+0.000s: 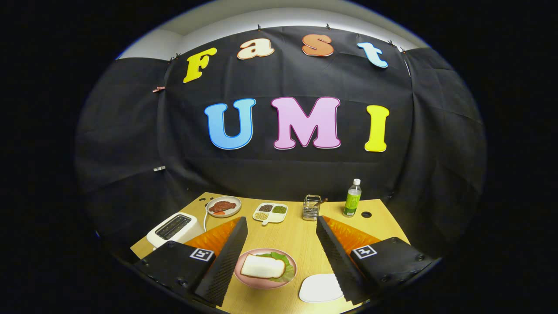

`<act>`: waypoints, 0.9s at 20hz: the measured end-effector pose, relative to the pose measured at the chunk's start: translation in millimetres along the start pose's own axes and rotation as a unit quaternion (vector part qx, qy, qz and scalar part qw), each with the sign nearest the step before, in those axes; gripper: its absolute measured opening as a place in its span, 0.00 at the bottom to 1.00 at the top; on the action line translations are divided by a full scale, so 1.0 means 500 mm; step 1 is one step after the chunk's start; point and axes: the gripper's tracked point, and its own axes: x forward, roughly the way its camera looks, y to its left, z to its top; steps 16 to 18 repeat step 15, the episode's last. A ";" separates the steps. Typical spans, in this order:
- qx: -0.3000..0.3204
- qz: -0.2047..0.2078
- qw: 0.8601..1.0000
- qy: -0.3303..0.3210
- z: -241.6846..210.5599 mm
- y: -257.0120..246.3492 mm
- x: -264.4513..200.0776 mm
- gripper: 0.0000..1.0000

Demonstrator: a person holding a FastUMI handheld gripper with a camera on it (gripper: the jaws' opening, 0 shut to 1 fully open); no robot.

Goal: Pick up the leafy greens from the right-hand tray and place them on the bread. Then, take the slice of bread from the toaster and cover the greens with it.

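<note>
- Your table (296,235) carries everything; work down from it.
- The toaster (174,229) sits beyond your left finger, and its slots look dark and empty from here, though you cannot see to the bottom of them.
- Your gripper (281,257) hangs above the table with its fingers wide apart, gripping nothing.
- The pink plate (266,268) lies between the fingers, closer to the left one.
- The white tray (320,288) lies just beside the right finger, with no greens on it.
- The bread (263,266) lies on the plate, a top slice by the look of it.
- The greens (285,264) peek out from under the bread along its far and right edges.
- Judged from this layout, both steps look done: greens placed, slice laid over them.
- Your next move calls for little: keep the fingers apart, lift clear, and avoid brushing the plate.
- If the slice sits crooked, nudge it square over the greens.
</note>
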 end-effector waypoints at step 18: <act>-0.014 -0.026 0.999 0.016 -0.067 -0.012 -0.040 0.99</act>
